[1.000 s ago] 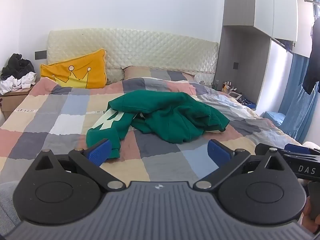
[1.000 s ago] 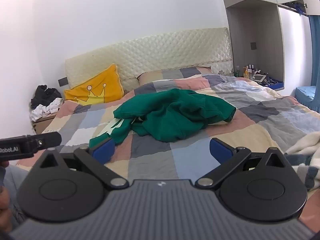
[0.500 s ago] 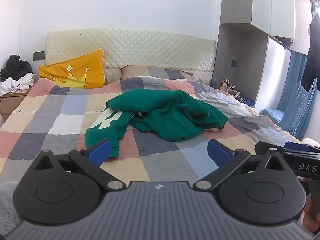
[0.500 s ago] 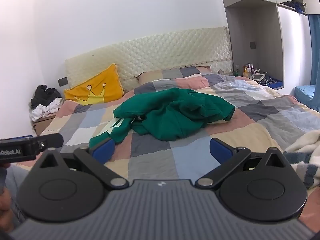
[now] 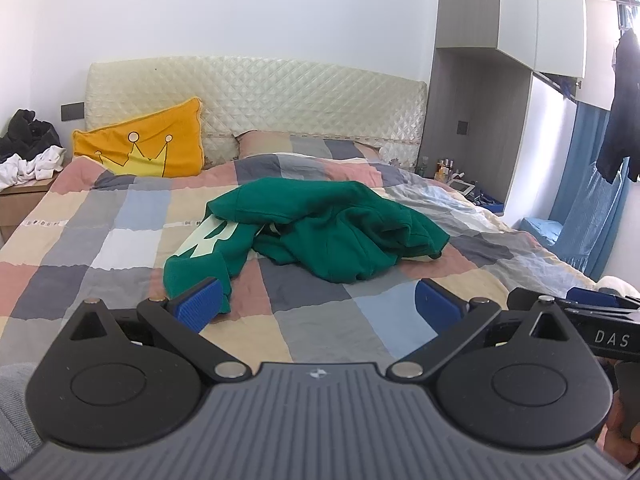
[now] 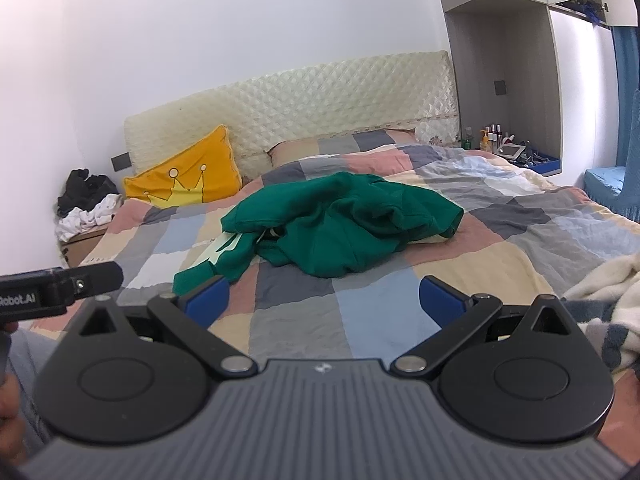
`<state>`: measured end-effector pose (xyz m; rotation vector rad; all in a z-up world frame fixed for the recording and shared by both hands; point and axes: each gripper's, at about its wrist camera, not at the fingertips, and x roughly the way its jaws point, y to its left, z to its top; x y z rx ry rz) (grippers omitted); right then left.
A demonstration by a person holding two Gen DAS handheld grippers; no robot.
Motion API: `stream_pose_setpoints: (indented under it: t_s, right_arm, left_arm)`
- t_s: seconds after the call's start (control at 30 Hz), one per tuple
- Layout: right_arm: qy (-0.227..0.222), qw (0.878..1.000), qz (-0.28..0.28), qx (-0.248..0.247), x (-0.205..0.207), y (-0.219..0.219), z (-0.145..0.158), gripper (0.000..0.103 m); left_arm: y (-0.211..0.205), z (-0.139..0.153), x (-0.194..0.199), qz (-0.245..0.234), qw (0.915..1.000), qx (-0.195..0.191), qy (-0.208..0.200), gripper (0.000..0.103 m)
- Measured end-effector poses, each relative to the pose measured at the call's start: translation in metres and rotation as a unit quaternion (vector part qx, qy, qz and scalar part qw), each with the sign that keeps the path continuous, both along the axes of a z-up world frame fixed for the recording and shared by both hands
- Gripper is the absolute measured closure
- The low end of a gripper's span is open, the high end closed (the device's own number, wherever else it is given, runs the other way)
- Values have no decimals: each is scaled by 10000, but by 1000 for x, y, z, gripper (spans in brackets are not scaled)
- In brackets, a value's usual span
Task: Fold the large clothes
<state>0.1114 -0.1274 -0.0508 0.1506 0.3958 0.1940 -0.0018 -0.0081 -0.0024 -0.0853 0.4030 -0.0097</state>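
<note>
A crumpled green sweatshirt (image 5: 320,232) with pale lettering lies bunched in the middle of the checked bedspread (image 5: 120,240); it also shows in the right wrist view (image 6: 340,224). My left gripper (image 5: 318,306) is open and empty, held above the foot of the bed, short of the sweatshirt; its left blue pad (image 5: 198,307) lines up with the nearest sleeve end. My right gripper (image 6: 326,300) is open and empty, also short of the garment. Each gripper's body shows at the edge of the other's view.
A yellow crown pillow (image 5: 144,152) leans on the quilted headboard (image 5: 256,96). A bedside table with heaped clothes (image 5: 28,156) stands at the left. A shelf niche with bottles (image 6: 504,140) is at the right. A cream blanket (image 6: 600,292) lies at the bed's right edge.
Both views have shifted slightly; the left gripper has drifted a little toward the bed and the sweatshirt looks marginally closer. Both grippers stay open. The sweatshirt has not moved.
</note>
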Motion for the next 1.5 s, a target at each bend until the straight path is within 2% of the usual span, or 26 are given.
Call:
stream_pose_setpoints:
  t_s: [0.77, 1.5]
  right_arm:
    - [18, 10000, 78, -52, -4, 10, 1, 0]
    - [66, 9999, 87, -51, 0, 10, -4, 0]
  left_arm:
    - [2, 5, -6, -72, 9999, -122, 19, 0]
    - [8, -7, 2, -138, 9997, -199, 88, 0]
